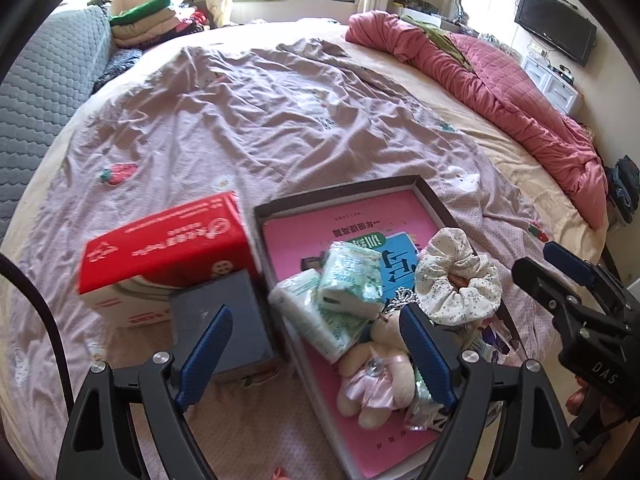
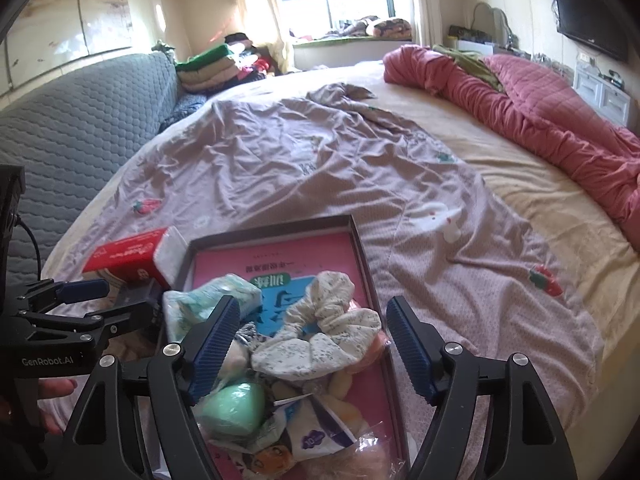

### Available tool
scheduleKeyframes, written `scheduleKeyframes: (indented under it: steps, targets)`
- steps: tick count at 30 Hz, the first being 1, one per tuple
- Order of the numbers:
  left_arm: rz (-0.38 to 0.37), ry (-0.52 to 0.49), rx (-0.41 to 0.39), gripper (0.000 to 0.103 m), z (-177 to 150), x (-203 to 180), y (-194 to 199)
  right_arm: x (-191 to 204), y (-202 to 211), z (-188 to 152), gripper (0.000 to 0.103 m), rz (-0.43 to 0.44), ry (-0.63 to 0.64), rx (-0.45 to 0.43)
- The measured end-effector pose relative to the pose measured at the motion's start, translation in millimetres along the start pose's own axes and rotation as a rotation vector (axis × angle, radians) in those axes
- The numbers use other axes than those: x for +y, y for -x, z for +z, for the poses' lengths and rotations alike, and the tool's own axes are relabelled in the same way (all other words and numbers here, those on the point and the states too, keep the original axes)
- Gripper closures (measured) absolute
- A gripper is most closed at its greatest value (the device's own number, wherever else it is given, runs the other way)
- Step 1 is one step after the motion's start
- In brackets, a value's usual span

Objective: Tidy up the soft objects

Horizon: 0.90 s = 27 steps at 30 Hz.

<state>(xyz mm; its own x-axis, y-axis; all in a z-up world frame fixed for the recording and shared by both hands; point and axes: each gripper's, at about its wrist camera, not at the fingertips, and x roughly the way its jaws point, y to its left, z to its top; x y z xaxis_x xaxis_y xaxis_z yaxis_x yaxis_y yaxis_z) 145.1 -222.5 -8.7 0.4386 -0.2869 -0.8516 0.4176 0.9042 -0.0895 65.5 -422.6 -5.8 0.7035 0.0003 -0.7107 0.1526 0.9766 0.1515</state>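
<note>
Home bedroom: big bed point(image 1: 500, 152) with rumpled sheet, pink quilt point(image 1: 500, 76), wall TV point(image 1: 556, 36), folded clothes point(image 2: 208, 66) by window.

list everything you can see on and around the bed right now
tray: 1, dark rim, pink lining, on the bed
tissue packs: 2, green-white, in tray
scrunchie: 1, floral white, in tray
plush doll: 1, beige, pink dress, in tray
red box: 1, red-white, left of tray
grey box: 1, beside red box
sheet: 1, mauve, spread on bed
quilt: 1, pink, far right
TV: 1, black, wall
left tool: open, empty
right tool: open, empty
</note>
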Motion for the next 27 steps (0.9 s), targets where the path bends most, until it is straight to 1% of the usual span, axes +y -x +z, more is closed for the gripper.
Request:
scheduleKeyframes:
  steps: [4, 11, 22, 27]
  targets:
    - [0.024, 0.005, -0.025, 0.018, -5.2, 7.3, 19.0, 9.7, 20.9, 2.1, 0.024, 0.004, 0.025, -0.048]
    - [0.062, 0.005, -0.061, 0.018, -22.2, 20.4, 48.0, 25.8, 54.2, 1.2, 0.022, 0.022, 0.052, -0.097]
    - [0.106, 0.048, -0.078, 0.018, -57.7, 41.8, 76.1, 45.2, 81.1, -18.8, 0.022, 0.027, 0.084, -0.119]
    - [0.117, 0.067, -0.082, 0.018, -68.5, 47.2, 85.2, 54.4, 91.0, -27.4, 0.021, 0.047, 0.088, -0.122]
